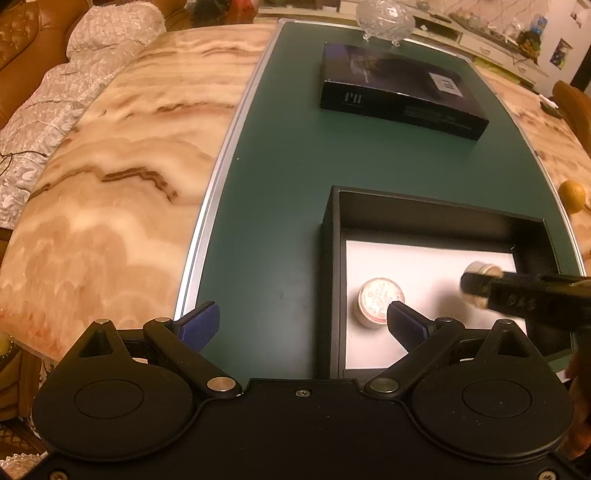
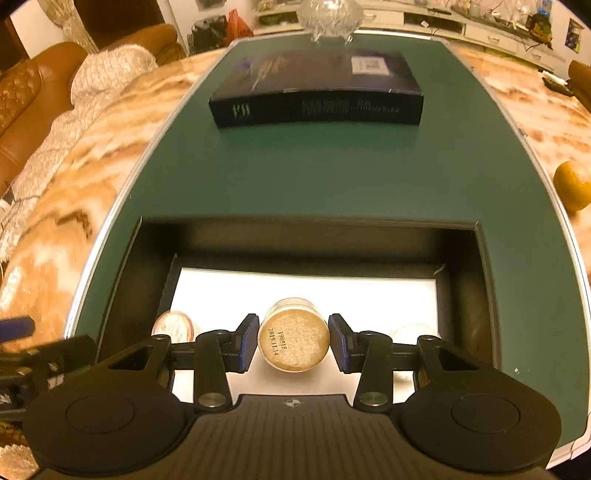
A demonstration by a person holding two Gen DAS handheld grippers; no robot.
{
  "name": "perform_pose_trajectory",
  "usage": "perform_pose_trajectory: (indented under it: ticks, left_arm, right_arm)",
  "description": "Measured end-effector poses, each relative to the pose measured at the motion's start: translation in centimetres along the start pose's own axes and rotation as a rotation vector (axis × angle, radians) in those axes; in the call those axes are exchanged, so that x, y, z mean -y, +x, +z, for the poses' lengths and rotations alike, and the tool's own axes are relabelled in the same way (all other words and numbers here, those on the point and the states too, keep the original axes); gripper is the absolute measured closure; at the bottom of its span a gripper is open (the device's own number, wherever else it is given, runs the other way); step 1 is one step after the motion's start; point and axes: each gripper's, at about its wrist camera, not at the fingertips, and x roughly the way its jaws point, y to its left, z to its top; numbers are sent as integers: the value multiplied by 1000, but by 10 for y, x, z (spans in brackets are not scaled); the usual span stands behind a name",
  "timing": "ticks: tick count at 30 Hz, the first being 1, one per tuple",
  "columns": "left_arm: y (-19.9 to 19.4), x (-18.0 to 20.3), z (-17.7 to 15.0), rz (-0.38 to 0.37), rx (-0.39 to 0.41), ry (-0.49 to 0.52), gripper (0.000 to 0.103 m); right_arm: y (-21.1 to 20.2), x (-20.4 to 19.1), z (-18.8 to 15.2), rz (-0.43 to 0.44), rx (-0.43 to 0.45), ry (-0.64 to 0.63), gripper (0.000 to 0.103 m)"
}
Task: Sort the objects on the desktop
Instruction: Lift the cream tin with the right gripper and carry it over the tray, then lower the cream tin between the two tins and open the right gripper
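An open black box (image 1: 330, 258) (image 2: 484, 280) with a white floor sits on the green mat. A small round tin (image 1: 380, 302) (image 2: 175, 326) lies in it at the left. My right gripper (image 2: 293, 341) is over the box with a second round tin (image 2: 293, 339) (image 1: 480, 271) between its blue pads (image 2: 247, 341); small gaps show on both sides. A pale round thing (image 2: 410, 332) lies behind its right finger. My left gripper (image 1: 301, 325) is wide open and empty over the box's left wall.
A closed black box (image 1: 399, 92) (image 2: 317, 88) lies farther back on the green mat (image 1: 277, 203) (image 2: 332, 173). A glass dish (image 1: 384, 18) (image 2: 328, 14) stands behind it. An orange fruit (image 1: 571, 195) (image 2: 572, 184) sits on the marble table (image 1: 110, 166) at the right.
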Motion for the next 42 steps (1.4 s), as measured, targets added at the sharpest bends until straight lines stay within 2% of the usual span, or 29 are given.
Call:
perform_pose_trajectory:
  ticks: [10,30,32,33,34,39,42]
  left_arm:
    - [-2,-4,-3,8,-1,-7,4]
    - [3,-2,-4,12,-17,3,4]
    - [3,-1,-4,12,-16,5,4]
    - [3,-1,-4,13,-14,5,4]
    - [2,-1,-4,13,-12,6,4]
    - [0,1,-4,18,-12,6,4]
    - [-4,4,-3,16,-9,10,4]
  right_arm:
    - [15,-4,-8,-23,-63,8,58]
    - [29,-7,-4,-42,-80,6,58]
    - [28,-8,-4,-49,-72,3,53]
    - [26,-8,-5,-52,-61,1,44]
    - [25,-9,-6,-56,-50,-1,41]
    - [8,-6,-6,-40,-8,22,35]
    - [-8,-4,-11,-33,14,36,26]
